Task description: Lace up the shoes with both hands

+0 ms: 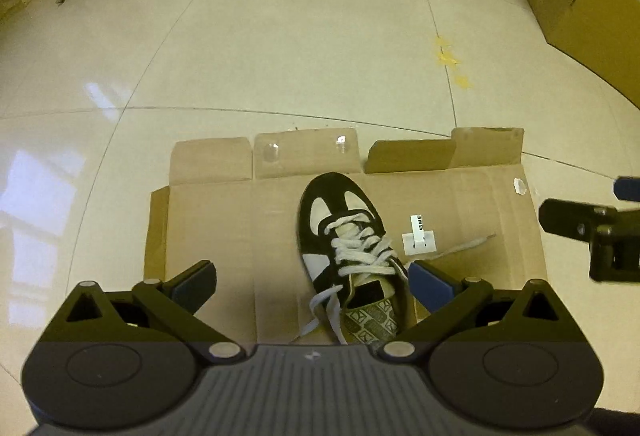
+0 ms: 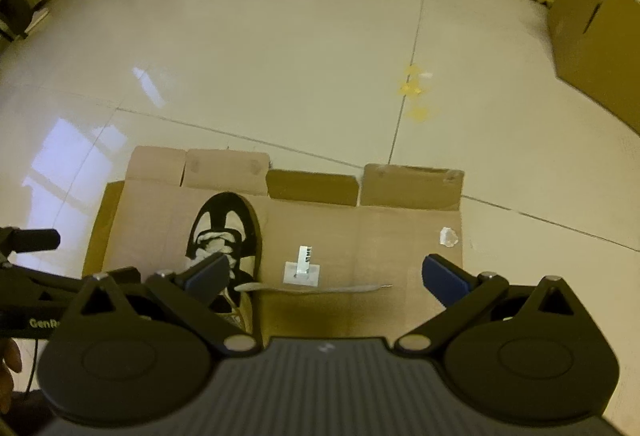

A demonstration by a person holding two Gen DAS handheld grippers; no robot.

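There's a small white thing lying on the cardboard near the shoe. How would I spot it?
Find the flattened cardboard sheet on the tiled floor, then the black-and-white shoe on it. Just right of the shoe lies a small white square tag with an upright printed strip, unlike the crumpled white scrap at the far corner.

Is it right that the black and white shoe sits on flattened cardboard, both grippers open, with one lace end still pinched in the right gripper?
Not quite: the right gripper holds nothing. The right wrist view shows the lace end lying loose on the cardboard.
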